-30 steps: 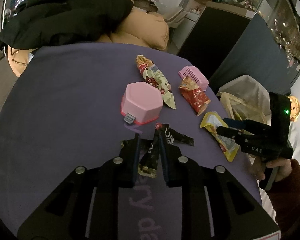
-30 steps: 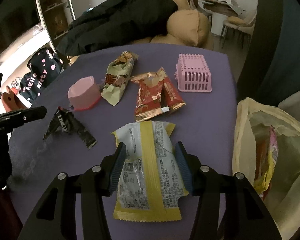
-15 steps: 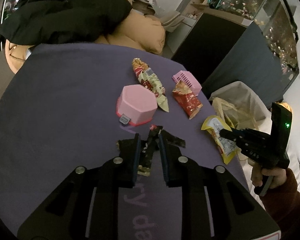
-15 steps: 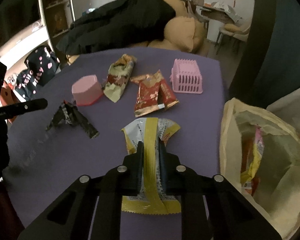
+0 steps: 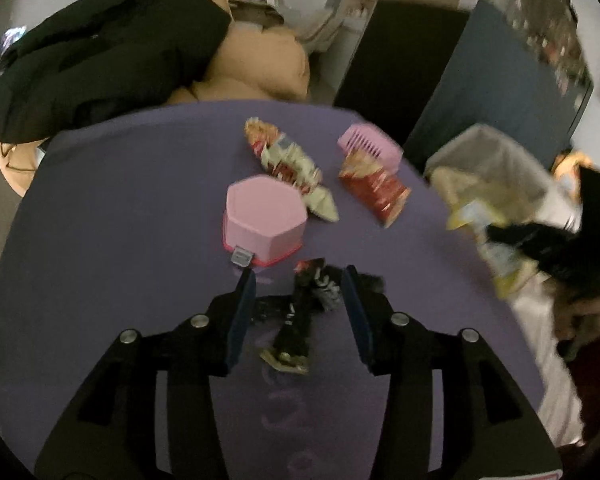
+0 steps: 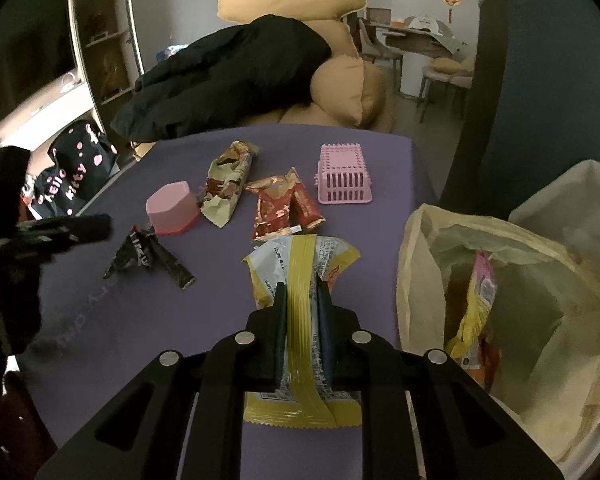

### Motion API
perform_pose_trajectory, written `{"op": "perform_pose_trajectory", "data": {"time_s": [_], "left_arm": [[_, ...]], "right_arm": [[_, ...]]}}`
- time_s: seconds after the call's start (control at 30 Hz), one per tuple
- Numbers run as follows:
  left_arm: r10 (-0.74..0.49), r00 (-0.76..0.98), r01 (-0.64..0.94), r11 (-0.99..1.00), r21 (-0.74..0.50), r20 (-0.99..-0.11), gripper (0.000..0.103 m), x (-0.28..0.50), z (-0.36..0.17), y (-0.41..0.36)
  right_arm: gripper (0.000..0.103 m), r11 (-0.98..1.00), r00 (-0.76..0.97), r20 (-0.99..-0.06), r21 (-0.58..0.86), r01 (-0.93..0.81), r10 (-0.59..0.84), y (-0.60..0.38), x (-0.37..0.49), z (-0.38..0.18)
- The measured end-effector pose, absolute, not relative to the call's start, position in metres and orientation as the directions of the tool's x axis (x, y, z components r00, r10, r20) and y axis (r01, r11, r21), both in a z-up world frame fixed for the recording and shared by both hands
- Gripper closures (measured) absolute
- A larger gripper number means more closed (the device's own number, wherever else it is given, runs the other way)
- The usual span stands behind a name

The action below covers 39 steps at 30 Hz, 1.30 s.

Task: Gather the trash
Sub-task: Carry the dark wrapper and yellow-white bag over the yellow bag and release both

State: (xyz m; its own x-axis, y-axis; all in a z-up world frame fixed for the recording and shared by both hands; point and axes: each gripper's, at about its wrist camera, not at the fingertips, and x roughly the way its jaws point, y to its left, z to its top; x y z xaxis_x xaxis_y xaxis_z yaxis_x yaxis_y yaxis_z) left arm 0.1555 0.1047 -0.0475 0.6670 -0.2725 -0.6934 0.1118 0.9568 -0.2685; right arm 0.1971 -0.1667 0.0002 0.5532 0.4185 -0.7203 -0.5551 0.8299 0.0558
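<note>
Pinched between the closed jaws of the right gripper (image 6: 302,292) is a crinkled yellow-and-white foil wrapper (image 6: 300,264), its ridged yellow seam running up between the fingers and its serrated lower edge fanned out beneath them. It is held above the purple cloth-covered table (image 6: 228,312), just beside a thin, translucent cream plastic trash bag (image 6: 512,300) whose mouth gapes open (a yellow-and-pink packet lies inside).

The left gripper (image 5: 300,284) is held low over the table with its jaws spread wide, a twisted black foil wrapper (image 5: 300,320) lying on the cloth between them, untouched on either side as far as can be told. Just beyond it sits a smooth pink hexagonal plastic box (image 5: 264,216). Farther off lie a crumpled red-and-cream snack wrapper (image 5: 290,164), a glossy red foil packet (image 5: 376,188) and a slatted pink plastic basket (image 5: 370,148) turned upside down. In the left wrist view the right gripper appears blurred at the right edge.
</note>
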Motion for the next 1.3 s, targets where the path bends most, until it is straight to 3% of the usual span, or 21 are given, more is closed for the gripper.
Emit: {"op": "perform_pose_trajectory", "data": {"time_s": [0.2,0.23,0.37,1.0,1.3], "left_arm": [[-0.259,0.601,0.097,0.963,-0.252,-0.756,0.062,0.181,-0.071,0.087],[-0.263,0.602,0.097,0.961,-0.258,-0.754,0.074,0.181,-0.07,0.086],[-0.257,0.628,0.105,0.963,-0.247,-0.734,0.083,0.175,-0.056,0.081],[-0.311,0.752,0.274,0.949,-0.152,-0.581,0.083,0.172,0.061,-0.011],[-0.471,0.717,0.349,0.881,-0.32,-0.514,0.083,0.222,0.067,-0.069]], "right_arm": [[0.088,0.834,0.568,-0.713,0.041,-0.55,0.41,-0.173,0.193,0.003],[0.088,0.834,0.574,-0.71,0.033,-0.551,0.408,-0.174,0.191,0.005],[0.088,0.834,0.595,-0.691,0.022,-0.551,0.411,-0.181,0.186,0.012],[0.088,0.877,0.765,-0.506,-0.032,-0.479,0.399,-0.239,0.177,0.085],[0.088,0.935,0.866,-0.405,-0.07,-0.348,0.292,-0.305,0.178,0.116]]}}
